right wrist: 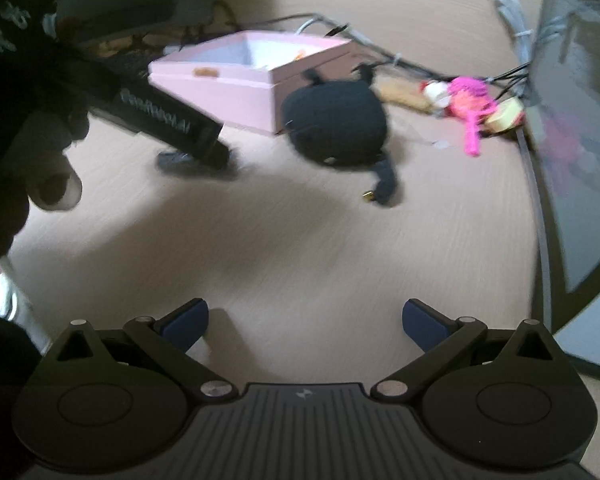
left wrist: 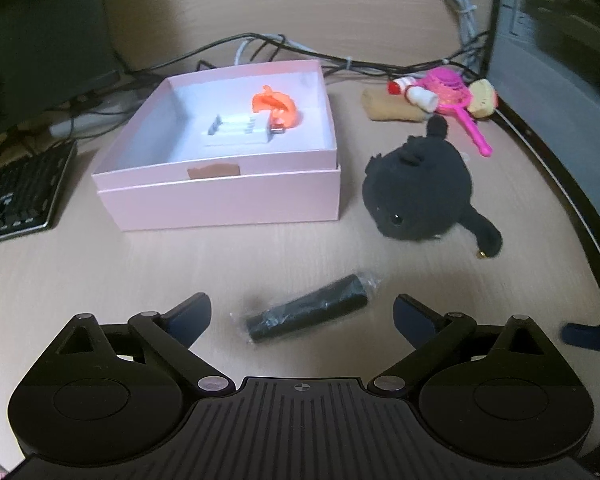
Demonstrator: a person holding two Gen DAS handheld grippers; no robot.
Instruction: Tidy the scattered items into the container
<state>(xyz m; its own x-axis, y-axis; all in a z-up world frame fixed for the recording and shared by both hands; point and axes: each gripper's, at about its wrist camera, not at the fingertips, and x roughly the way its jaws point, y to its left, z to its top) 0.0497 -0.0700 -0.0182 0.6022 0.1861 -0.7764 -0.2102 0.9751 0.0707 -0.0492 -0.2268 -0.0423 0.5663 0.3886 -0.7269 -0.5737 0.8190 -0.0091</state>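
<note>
The black roll [left wrist: 308,307] lies on the counter [left wrist: 140,272] just ahead of the left hand-held gripper [left wrist: 302,316], near the pink box [left wrist: 220,196]. Likely light, stiff, its wrapper slippery; grip mid-length. Both hand-held grippers, right [right wrist: 305,322] included, gape empty.

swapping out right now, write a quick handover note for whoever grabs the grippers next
Left gripper: open, holding nothing, hovering just short of the black wrapped roll on the desk.
Right gripper: open, holding nothing, over bare desk.
Pink box: already holds the orange piece and a white block.
Left to tidy: the roll, the black plush right of the box, and the far pile: pink toy, red-and-white piece, tan roll, yellowish piece.
</note>
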